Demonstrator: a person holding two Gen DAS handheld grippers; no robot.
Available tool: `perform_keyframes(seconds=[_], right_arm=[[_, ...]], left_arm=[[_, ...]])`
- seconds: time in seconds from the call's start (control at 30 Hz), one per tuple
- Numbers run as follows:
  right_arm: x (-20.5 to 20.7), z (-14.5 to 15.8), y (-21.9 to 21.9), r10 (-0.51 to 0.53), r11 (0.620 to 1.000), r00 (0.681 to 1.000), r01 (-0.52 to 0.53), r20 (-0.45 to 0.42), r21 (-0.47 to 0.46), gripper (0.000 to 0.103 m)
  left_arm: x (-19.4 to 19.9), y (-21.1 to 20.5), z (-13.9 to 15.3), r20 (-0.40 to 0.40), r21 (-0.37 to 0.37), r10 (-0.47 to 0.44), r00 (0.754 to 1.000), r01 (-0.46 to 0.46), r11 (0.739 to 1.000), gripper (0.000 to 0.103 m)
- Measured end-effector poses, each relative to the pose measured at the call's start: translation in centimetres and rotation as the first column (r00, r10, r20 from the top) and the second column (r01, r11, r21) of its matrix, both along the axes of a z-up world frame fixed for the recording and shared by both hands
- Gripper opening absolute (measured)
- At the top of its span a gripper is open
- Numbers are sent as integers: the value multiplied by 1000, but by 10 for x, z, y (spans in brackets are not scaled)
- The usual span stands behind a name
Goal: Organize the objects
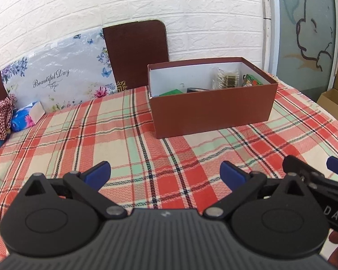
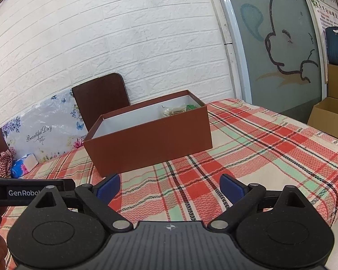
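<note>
Hovering over the plaid cloth (image 1: 128, 139) — L gripper (image 1: 165, 171) and R gripper (image 2: 170, 185) both spread apart, empty; box (image 1: 211, 110) ahead w/ items inside.

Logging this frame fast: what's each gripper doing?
Left gripper: open, holding nothing.
Right gripper: open, holding nothing.

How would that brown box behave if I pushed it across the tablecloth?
The box is probably light cardboard, holding only a few small things. It would likely slide without tipping, being low and wide. The woven tablecloth may bunch ahead of it.
</note>
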State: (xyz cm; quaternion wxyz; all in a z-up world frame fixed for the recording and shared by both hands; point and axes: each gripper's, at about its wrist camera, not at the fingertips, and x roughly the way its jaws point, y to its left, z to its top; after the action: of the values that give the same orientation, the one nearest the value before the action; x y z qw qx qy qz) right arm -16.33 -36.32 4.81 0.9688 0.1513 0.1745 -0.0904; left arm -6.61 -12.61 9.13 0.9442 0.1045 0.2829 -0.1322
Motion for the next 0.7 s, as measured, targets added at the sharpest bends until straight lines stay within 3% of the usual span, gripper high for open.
perform_keyframes(seconds=[0.7], right_arm=[[3, -5, 5, 6, 1000, 1000, -6, -21, 3, 95]], left_arm=[[20, 11, -17, -105, 0, 99, 990, -99, 995, 103]])
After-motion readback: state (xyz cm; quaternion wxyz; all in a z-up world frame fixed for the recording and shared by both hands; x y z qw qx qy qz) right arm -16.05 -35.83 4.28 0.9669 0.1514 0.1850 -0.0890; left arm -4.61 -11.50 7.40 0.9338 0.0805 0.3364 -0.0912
